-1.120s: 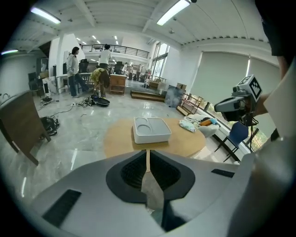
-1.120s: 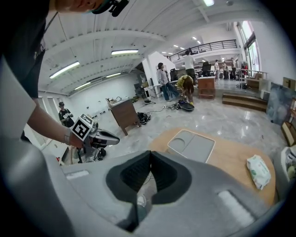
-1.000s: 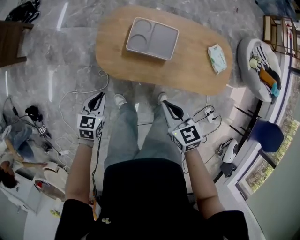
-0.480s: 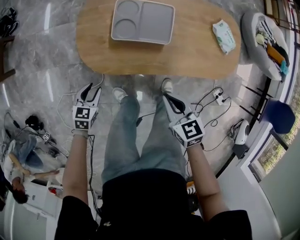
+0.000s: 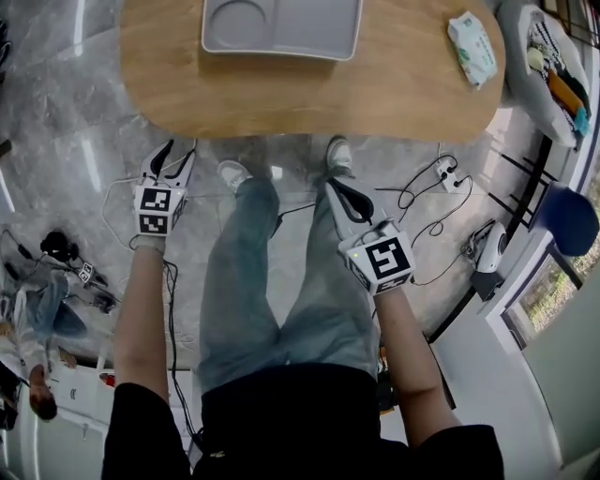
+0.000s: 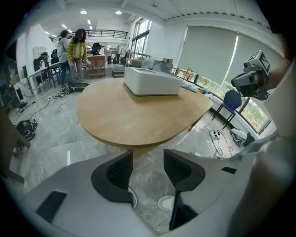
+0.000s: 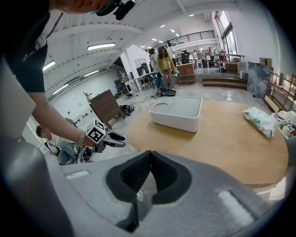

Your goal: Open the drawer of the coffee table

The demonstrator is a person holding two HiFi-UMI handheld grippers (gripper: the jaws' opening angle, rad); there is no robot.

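Grey polished marble floor point(image 5: 75, 141) fills the head view, which looks steeply down. At 12 o'clock stands an oval coffee table point(image 5: 309, 94) of light wood, its near rim curving across the upper part of the view. The person's legs point(image 5: 281, 281), in blue jeans, run from 6 o'clock up to pale shoes just short of that rim. A pale grey divided plastic tray point(image 5: 309, 28) sits on the tabletop at 12 o'clock, and a white and green pack of wet wipes point(image 5: 472, 47) lies at 1 o'clock. Thin black and white cables point(image 5: 422, 202) trail over the floor at 3 o'clock.

The left gripper point(image 5: 174, 155) hangs at 10 o'clock, near the table's rim. Its black jaws are opening and have nothing between them. The right gripper point(image 5: 336, 190) sits just past centre toward 1 o'clock, with its jaws pressed together and empty.

The drawer shows in no view; it is probably tucked under the tabletop's near rim, which hides it.

The step in hand looks like the reach. To do it well, bring the spread left jaws down level with the drawer front, find its handle or lip before closing, then pull straight back. Keep the knees and cables out of the drawer's path.
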